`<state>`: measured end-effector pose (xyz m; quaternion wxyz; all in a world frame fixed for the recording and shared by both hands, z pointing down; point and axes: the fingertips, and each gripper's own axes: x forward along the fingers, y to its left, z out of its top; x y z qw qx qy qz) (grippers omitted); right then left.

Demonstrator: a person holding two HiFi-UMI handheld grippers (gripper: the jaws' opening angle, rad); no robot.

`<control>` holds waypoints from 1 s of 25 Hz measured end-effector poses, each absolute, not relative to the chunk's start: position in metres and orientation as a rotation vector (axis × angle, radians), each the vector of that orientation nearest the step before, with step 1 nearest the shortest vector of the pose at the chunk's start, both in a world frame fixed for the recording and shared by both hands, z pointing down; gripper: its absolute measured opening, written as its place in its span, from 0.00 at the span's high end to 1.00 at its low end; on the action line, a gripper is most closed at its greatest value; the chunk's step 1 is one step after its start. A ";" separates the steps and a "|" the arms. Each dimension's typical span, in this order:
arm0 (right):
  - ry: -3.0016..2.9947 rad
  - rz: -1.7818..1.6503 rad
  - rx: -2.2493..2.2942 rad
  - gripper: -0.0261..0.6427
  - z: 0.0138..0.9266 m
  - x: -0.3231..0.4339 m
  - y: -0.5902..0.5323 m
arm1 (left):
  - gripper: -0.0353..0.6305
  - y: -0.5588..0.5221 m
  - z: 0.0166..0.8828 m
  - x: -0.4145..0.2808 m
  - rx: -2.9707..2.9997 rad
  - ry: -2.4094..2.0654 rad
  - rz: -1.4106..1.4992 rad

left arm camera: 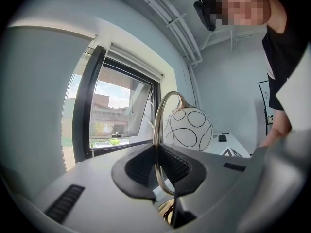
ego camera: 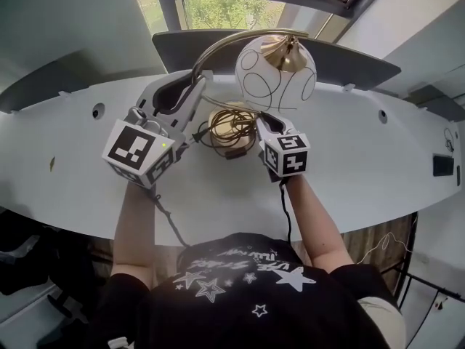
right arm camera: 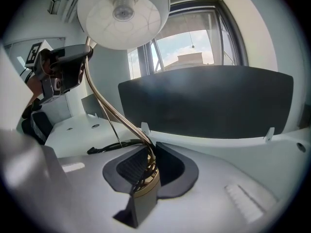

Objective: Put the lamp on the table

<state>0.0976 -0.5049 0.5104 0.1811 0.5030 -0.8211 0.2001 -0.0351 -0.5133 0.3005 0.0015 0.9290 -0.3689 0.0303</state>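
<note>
The lamp has a white globe shade (ego camera: 275, 71) with black loops, a curved brass neck (ego camera: 218, 49) and a brass base (ego camera: 231, 135) wound with dark cord (ego camera: 212, 126). My left gripper (ego camera: 197, 86) is shut on the neck (left arm camera: 156, 149), low on its curve. At the foot of the lamp (right arm camera: 145, 178) my right gripper (ego camera: 260, 122) is shut, its jaws pressing the base and the cord. The base is down at the white table (ego camera: 363, 158); whether it rests there I cannot tell. Overhead in the right gripper view hangs the shade (right arm camera: 124, 13), with the left gripper (right arm camera: 68, 72) beyond it.
A dark screen panel (ego camera: 349, 60) stands along the table's far edge, with a window (ego camera: 225, 9) behind it. The table has cable holes (ego camera: 96, 110) and a small black thing (ego camera: 443, 166) at the far right. A loose length of cord (right arm camera: 104, 147) lies on the tabletop.
</note>
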 end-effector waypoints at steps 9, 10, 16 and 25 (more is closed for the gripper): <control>-2.315 0.572 1.399 0.89 0.531 0.099 -0.549 | 0.88 -0.553 0.314 -0.028 2.920 -1.130 0.173; -2.313 0.575 1.397 0.89 0.534 0.099 -0.553 | 0.88 -0.556 0.315 -0.028 2.921 -1.130 0.180; -2.293 0.616 1.411 0.89 0.547 0.100 -0.572 | 0.88 -0.572 0.325 -0.024 2.900 -1.134 0.255; -2.302 0.607 1.416 0.89 0.552 0.100 -0.590 | 0.88 -0.588 0.330 -0.023 2.896 -1.162 0.252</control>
